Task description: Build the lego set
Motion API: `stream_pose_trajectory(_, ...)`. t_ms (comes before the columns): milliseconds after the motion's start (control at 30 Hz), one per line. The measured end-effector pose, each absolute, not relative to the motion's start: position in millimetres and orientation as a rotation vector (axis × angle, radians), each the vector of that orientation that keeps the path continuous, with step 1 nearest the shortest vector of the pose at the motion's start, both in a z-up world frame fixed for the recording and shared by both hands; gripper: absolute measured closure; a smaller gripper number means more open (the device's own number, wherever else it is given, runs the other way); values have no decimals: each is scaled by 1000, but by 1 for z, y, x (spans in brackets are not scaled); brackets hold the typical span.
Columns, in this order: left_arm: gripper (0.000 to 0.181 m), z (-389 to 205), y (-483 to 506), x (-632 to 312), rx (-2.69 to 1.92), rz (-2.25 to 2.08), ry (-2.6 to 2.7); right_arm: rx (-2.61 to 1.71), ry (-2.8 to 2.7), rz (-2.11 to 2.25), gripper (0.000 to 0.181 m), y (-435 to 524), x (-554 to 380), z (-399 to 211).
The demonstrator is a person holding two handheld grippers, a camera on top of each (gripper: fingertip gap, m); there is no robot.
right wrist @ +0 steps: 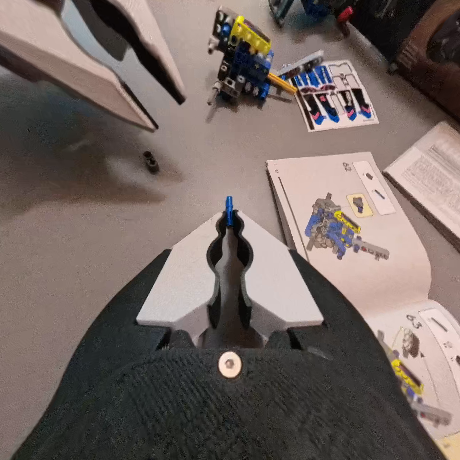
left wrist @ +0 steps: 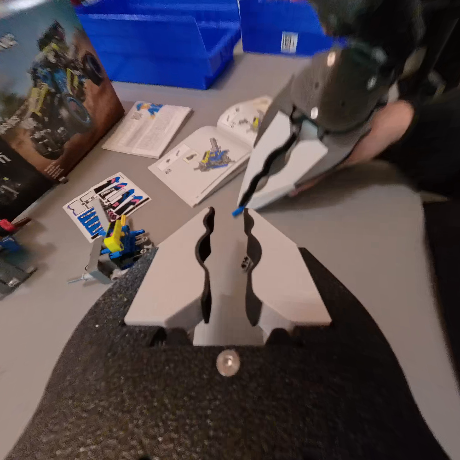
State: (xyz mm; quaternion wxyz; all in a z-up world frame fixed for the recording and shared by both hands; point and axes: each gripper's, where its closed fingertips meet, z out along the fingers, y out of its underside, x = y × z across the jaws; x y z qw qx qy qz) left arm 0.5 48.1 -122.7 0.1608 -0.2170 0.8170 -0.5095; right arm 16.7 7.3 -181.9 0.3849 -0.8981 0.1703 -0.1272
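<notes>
My right gripper (right wrist: 229,216) is shut on a small blue pin (right wrist: 229,205) that sticks out past its tips, just above the grey table. It also shows in the left wrist view (left wrist: 242,205), with the pin (left wrist: 237,211) close to my left fingertips. My left gripper (left wrist: 229,214) is open and empty over the table; it also shows in the right wrist view (right wrist: 169,114). A small black connector (right wrist: 151,161) lies on the table beneath it (left wrist: 247,264). The partly built blue, yellow and grey assembly (left wrist: 119,244) (right wrist: 244,57) stands to the left.
An open instruction booklet (left wrist: 206,161) (right wrist: 348,211), a second booklet (left wrist: 149,129) and a sticker sheet (left wrist: 107,201) (right wrist: 336,97) lie on the table. The set's box (left wrist: 49,94) stands at left. Two blue bins (left wrist: 161,44) sit behind. A hand (left wrist: 380,134) holds the right gripper.
</notes>
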Motion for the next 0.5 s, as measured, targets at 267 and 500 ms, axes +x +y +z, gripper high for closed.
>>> stream_pose_trajectory(267,161,-58,82,-10,-659,-1947,1927,-1797,137,-320,178,65,-1,-100)
stream_pose_trajectory(500,148,-69,91,-31,-682,-1999,2031,-1611,-11,-249,178,89,-31,-73)
